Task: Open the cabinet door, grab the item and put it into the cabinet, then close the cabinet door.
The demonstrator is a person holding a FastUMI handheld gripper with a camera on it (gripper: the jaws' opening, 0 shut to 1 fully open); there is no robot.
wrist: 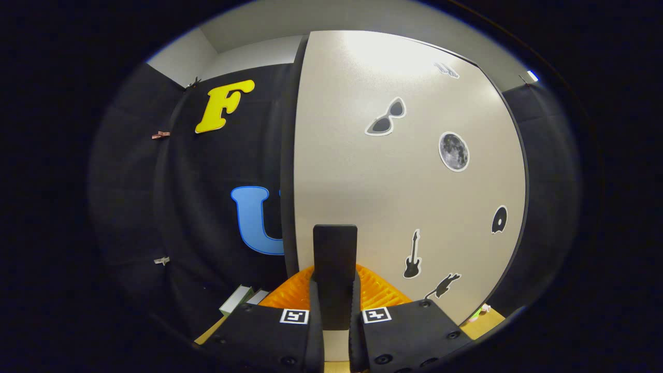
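The cabinet door (404, 171) is a cream panel with several black stickers, and it stands right in front of me. A black upright handle (334, 248) sits near the door's left edge. My gripper (334, 277) is shut on this handle, with the orange fingers (380, 292) pressing it from both sides. The door's dark left edge (289, 207) stands out against the booth wall behind it. I cannot tell how far the door is swung. Low to the left of the fingers, a small green and white box (237, 299) lies on the wooden surface (484, 325).
A second pale box (257, 297) lies beside the green and white one. A small green and pink thing (481, 311) sits at the door's lower right corner. The black booth wall (207, 217) rises to the left of the door.
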